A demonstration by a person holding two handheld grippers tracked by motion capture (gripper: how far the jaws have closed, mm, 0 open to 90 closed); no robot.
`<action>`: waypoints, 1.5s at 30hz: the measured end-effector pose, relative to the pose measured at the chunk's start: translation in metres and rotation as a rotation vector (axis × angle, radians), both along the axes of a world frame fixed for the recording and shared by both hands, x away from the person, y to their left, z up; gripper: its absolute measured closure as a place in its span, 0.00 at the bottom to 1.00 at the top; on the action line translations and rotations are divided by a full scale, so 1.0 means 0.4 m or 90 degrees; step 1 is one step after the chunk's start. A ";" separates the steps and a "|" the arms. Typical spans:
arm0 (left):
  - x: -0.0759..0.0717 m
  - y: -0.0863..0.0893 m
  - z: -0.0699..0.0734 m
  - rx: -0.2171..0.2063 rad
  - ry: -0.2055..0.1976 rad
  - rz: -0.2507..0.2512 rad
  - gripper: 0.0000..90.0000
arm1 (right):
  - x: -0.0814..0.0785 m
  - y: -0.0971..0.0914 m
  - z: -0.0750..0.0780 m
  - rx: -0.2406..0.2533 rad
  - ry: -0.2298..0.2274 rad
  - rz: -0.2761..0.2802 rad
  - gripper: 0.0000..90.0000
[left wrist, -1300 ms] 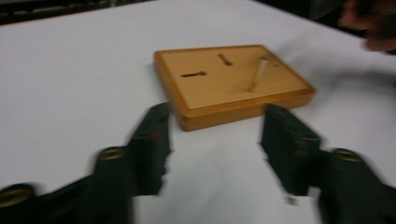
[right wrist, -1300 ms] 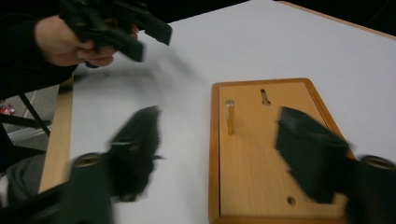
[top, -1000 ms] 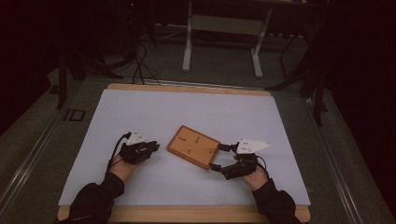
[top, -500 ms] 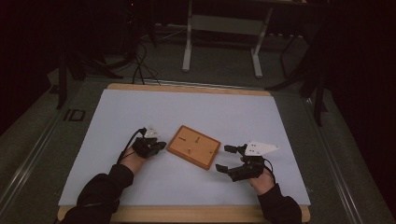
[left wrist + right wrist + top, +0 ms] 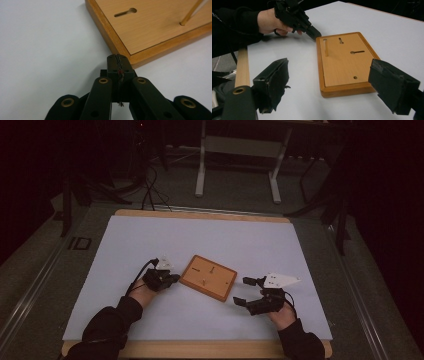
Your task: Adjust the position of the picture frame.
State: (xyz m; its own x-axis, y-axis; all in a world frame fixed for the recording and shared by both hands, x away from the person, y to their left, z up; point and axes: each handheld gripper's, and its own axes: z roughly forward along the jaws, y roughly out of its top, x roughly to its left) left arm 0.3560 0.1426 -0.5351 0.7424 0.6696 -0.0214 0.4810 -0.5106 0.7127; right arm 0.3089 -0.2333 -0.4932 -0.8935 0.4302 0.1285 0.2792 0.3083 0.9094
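Observation:
A flat wooden board point(image 5: 207, 277) lies at an angle on the white table point(image 5: 150, 240). It has a thin upright peg point(image 5: 191, 12), a keyhole slot point(image 5: 125, 12) and a long slot point(image 5: 357, 52). My left gripper point(image 5: 172, 279) lies low on the table with its jaws shut and nothing between them. Its tip point(image 5: 118, 58) is right at the board's edge near a corner. My right gripper point(image 5: 245, 291) stands open just off the board's right end. In its own view the right gripper point(image 5: 330, 75) has the board's near end between its two black pads, which do not touch it.
White sheet surrounds the board on all sides. The table's wooden front edge point(image 5: 200, 349) runs by the person's sleeves. Beyond the far edge, on a dark floor, stand a metal frame point(image 5: 237, 145) and some cables point(image 5: 150, 180).
The left hand has slid to the right, bringing its gripper tip up to the board's corner. The right gripper has stayed about where it was.

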 end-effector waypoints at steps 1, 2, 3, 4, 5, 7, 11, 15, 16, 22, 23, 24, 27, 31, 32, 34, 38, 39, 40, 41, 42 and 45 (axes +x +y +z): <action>-0.002 -0.002 0.000 0.004 -0.001 -0.003 1.00 | 0.000 0.001 -0.001 -0.002 0.000 -0.001 0.18; -0.002 -0.004 0.001 0.002 0.000 -0.005 1.00 | 0.000 0.002 -0.001 -0.005 -0.003 -0.001 0.18; -0.003 -0.006 0.001 0.000 0.006 -0.008 1.00 | 0.000 0.003 -0.002 -0.006 -0.004 -0.001 0.18; -0.006 -0.009 0.002 -0.003 0.010 -0.013 1.00 | 0.000 0.003 -0.003 -0.006 -0.003 0.000 0.18; -0.009 -0.012 0.003 0.000 0.012 -0.022 1.00 | 0.000 0.004 -0.003 -0.007 -0.002 0.000 0.18; -0.013 -0.017 0.004 -0.001 0.014 -0.030 1.00 | -0.001 0.004 -0.003 -0.006 -0.003 0.000 0.18; -0.031 -0.038 0.007 0.010 0.007 -0.057 1.00 | 0.000 0.003 -0.004 -0.004 -0.004 0.001 0.18; -0.026 -0.036 0.004 0.008 0.014 -0.045 1.00 | -0.001 0.002 -0.003 -0.005 -0.006 0.000 0.18; -0.024 -0.036 0.002 0.010 0.014 -0.039 1.00 | -0.001 0.001 -0.003 -0.006 -0.008 0.000 0.18; -0.014 -0.038 -0.004 0.008 0.016 -0.039 1.00 | -0.001 -0.001 -0.003 -0.006 -0.007 0.004 0.19; -0.014 -0.039 -0.004 0.005 0.017 -0.042 1.00 | -0.001 -0.002 -0.003 -0.006 -0.008 0.004 0.20; -0.015 -0.040 -0.004 0.009 0.016 -0.045 1.00 | -0.002 -0.002 -0.002 -0.005 -0.009 0.003 0.20; -0.016 -0.039 -0.003 0.008 0.021 -0.045 1.00 | -0.003 -0.005 0.001 -0.004 -0.011 0.002 0.20; -0.031 -0.046 -0.001 0.010 0.028 -0.059 1.00 | -0.007 -0.009 0.005 -0.002 -0.013 0.000 0.20; -0.038 -0.051 -0.002 0.010 0.027 -0.066 1.00 | -0.008 -0.011 0.005 -0.003 -0.012 0.000 0.20; -0.050 -0.061 -0.001 0.010 0.029 -0.081 1.00 | -0.009 -0.013 0.005 0.000 -0.012 -0.001 0.20; -0.064 -0.081 0.000 0.006 0.036 -0.107 1.00 | -0.009 -0.015 0.005 0.001 -0.011 -0.002 0.20; -0.065 -0.084 0.000 0.010 0.036 -0.109 1.00 | -0.009 -0.015 0.005 0.001 -0.010 -0.002 0.20; -0.064 -0.085 0.001 0.011 0.036 -0.109 1.00 | -0.010 -0.015 0.005 0.001 -0.011 -0.002 0.20; -0.062 -0.084 0.001 0.011 0.036 -0.107 1.00 | -0.010 -0.015 0.005 0.002 -0.012 -0.002 0.20; -0.059 -0.082 0.002 0.012 0.033 -0.101 1.00 | -0.010 -0.015 0.005 0.000 -0.011 -0.001 0.20; -0.036 -0.069 0.011 0.006 0.029 -0.082 1.00 | -0.010 -0.015 0.006 0.002 -0.012 0.000 0.20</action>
State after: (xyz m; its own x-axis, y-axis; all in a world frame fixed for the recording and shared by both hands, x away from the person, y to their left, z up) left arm 0.3415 0.1151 -0.5309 0.8207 0.5690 -0.0512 0.4428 -0.5770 0.6863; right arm 0.3048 -0.2392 -0.4910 -0.8955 0.4305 0.1131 0.2624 0.3054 0.9154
